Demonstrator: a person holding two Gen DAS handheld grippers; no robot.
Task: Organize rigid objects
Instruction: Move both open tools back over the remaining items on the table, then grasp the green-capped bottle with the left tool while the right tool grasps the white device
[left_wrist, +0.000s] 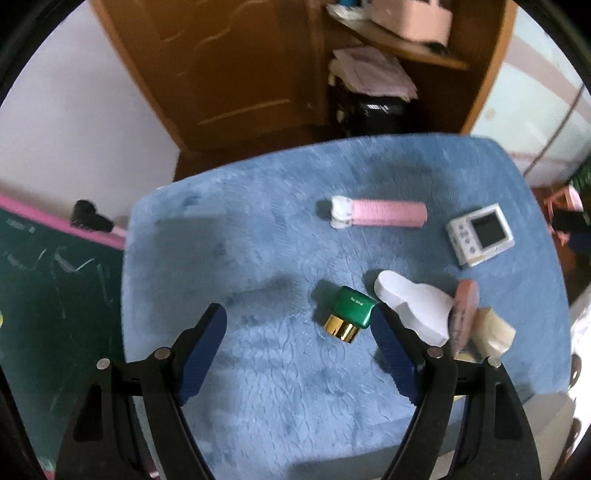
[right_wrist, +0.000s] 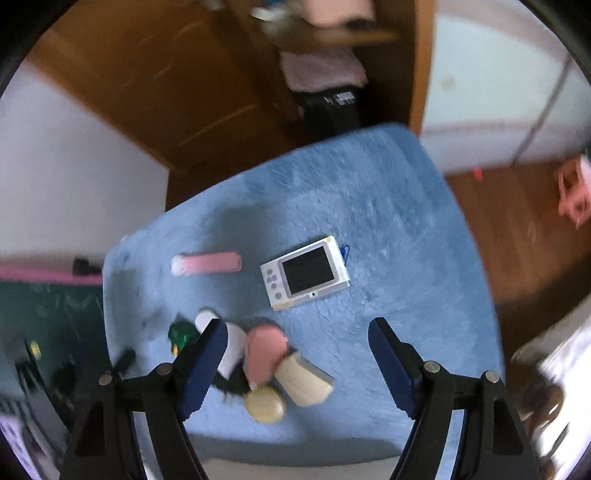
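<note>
Fingers (left_wrist: 207, 354) of left gripper (left_wrist: 299, 321) wide, empty, near green bottle (left_wrist: 349, 312); right gripper (right_wrist: 297, 336) fingers wide, empty

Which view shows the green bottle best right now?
The left wrist view: the green bottle lies sharp and whole, gold cap visible. In the right wrist view it is blurred, small and partly behind a finger.

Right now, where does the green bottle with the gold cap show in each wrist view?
Left wrist: the green bottle with the gold cap lies low centre, between the open fingers, nearer the right one.
Right wrist: the bottle is lower left, blurred, outside the left finger.
Shared landmark: the pink comb beyond it.
</note>
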